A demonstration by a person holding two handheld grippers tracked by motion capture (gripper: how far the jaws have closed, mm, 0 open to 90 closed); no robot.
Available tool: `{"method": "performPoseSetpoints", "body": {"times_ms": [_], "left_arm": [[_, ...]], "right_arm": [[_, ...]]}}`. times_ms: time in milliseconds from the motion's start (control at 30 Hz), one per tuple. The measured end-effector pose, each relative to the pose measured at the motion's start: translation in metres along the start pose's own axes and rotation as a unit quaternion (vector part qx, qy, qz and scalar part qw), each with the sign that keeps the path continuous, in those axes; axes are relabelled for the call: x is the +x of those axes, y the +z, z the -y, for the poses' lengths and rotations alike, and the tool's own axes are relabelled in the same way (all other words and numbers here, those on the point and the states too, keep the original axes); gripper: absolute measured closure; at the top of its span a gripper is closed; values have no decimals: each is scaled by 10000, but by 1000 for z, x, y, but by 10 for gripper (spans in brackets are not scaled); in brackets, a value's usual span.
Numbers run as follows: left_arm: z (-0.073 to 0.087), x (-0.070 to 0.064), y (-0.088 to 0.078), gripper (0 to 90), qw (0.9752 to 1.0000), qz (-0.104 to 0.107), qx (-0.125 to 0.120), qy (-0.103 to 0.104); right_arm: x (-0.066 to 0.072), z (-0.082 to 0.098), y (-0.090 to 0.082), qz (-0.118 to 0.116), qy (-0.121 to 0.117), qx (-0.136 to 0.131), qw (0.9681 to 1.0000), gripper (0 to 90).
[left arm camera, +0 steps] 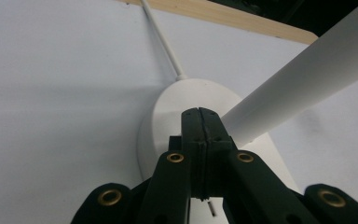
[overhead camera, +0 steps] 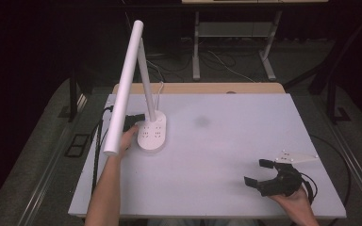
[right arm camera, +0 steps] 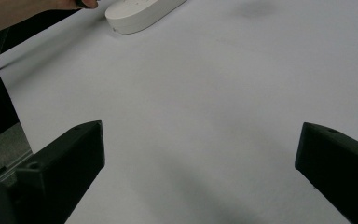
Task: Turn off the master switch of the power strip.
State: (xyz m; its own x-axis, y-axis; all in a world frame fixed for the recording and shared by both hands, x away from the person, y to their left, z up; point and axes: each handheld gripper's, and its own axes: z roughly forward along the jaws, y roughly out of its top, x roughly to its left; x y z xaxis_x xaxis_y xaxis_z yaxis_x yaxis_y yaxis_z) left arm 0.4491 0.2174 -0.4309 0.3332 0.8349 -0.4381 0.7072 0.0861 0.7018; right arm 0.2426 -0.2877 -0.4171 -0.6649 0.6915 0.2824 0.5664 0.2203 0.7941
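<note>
A white desk lamp (overhead camera: 136, 80) stands at the back left of the bench (overhead camera: 217, 155). Its oval base (overhead camera: 152, 134) has a row of sockets or buttons on top, a slim post rises from it, and a long white light bar (overhead camera: 125, 84) leans forward and down over the left edge. A thin white cord (left arm camera: 161, 39) runs from the back of the base toward the wooden strip at the far side of the bench.

The left gripper (left arm camera: 199, 116) is at the base, jaws pressed fully together with nothing between them; in the left gripper view its tip sits right over the top of the base, just beside the foot of the post. Whether it touches the surface cannot be told. In the high view the left hand (overhead camera: 126, 137) is just beside the base, partly behind the light bar. This looks like a press on a switch or button on the base. The lamp gives no visible glow, so the press appears to be only beginning or not yet to have taken effect.

The right gripper (overhead camera: 260, 173) rests near the front right of the bench, well apart from the lamp, jaws spread wide and empty; it seems to be idle. What is left, by this reading, is to finish the press and draw the left gripper away.
</note>
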Motion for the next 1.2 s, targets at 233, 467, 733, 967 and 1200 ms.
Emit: {"method": "performPoseSetpoints", "body": {"times_ms": [233, 467, 733, 967, 1200], "left_arm": [[1, 1, 4, 898, 10000, 17, 5, 98], [1, 4, 5, 900, 9999, 40, 91, -16], [-1, 6, 6, 900, 9997, 127, 201, -62], [-3, 2, 6, 900, 9996, -3, 280, -16], [-10, -3, 8, 900, 9982, -199, 560, 70]], "right_arm": [[-1, 0, 0, 16, 16, 12, 10000, 6], [0, 1, 0, 14, -1, 25, 10000, 6], [1, 0, 1, 0, -31, 46, 10000, 6], [2, 0, 2, -15, -59, 51, 10000, 6], [3, -1, 1, -30, -103, 21, 9999, 6]]}}
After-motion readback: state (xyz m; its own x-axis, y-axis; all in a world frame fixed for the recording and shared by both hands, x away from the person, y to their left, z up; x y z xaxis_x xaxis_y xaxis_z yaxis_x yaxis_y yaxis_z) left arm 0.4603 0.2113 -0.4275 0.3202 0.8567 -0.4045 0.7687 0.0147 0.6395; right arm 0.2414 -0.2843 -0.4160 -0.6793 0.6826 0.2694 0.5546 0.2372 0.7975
